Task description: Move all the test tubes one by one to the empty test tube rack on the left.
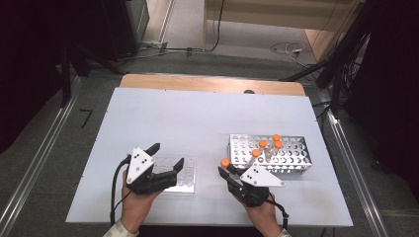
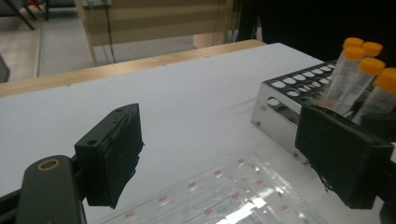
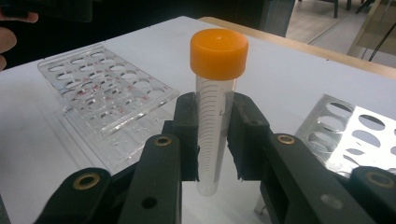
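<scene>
right gripper (image 3: 215, 135) clamped on tube (image 3: 215, 93), upright. left gripper (image 2: 233, 154) wide open, empty, over clear rack (image 1: 184, 178). i'd carry tube level, lower straight into hole.

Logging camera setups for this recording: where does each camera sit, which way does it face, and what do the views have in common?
High view: above the person's side of the table, looking forward and down; both hands, the left gripper and the right gripper show.
Left gripper view: rides the left gripper, looking between its open jaws over the clear plastic tray toward the metal rack.
Right gripper view: rides the right gripper, shut on an orange-capped tube, facing the tray; fingertips show top left.
All three share tray and rack.
</scene>
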